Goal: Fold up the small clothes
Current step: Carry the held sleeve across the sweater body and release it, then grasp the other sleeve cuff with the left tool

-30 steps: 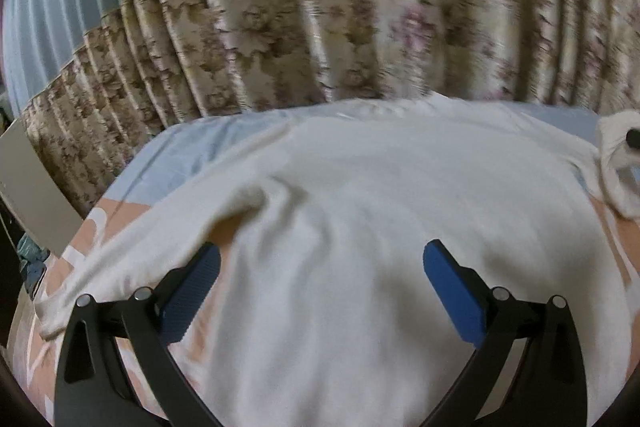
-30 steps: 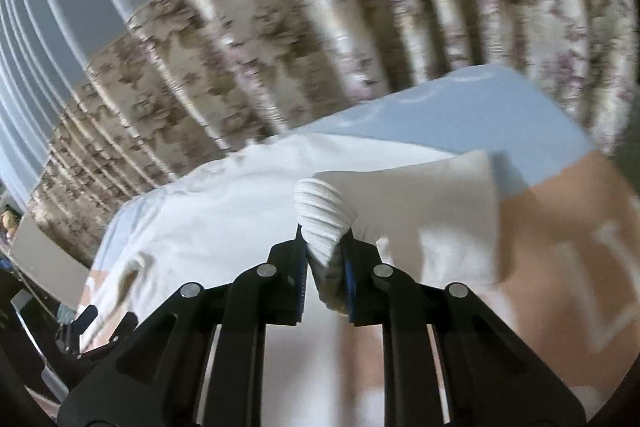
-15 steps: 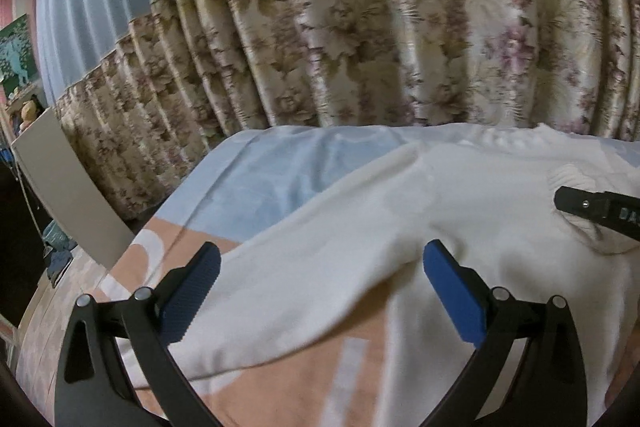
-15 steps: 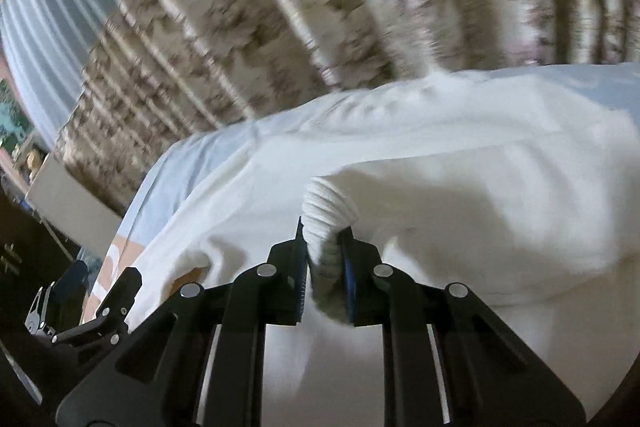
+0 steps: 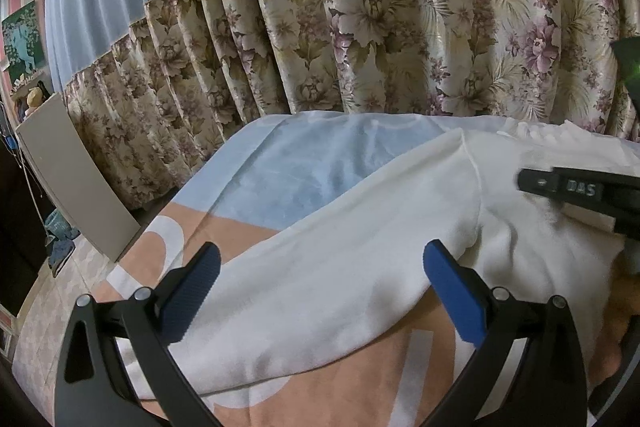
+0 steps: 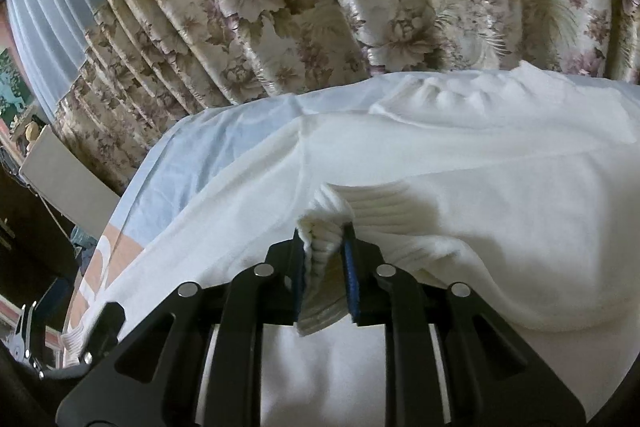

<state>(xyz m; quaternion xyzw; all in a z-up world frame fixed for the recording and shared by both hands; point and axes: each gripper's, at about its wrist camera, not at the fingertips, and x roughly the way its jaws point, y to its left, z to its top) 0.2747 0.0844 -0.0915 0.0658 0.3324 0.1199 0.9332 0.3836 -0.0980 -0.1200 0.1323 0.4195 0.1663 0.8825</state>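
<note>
Right gripper [image 6: 326,259] clamps sweater [image 5: 340,267] cuff (ribbed edge); left gripper [image 5: 320,291] gapes.

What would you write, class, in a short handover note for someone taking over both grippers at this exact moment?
Right gripper: shut on the ribbed cuff of the white sweater, holding that sleeve over the body.
Left gripper: open, empty, hovering over the other sleeve.
Sweater lies spread on the blue-and-peach bedsheet, neckline towards the floral curtain.
Done: one sleeve brought inward.
Left: release the cuff, fold the other sleeve, fold the body.
</note>
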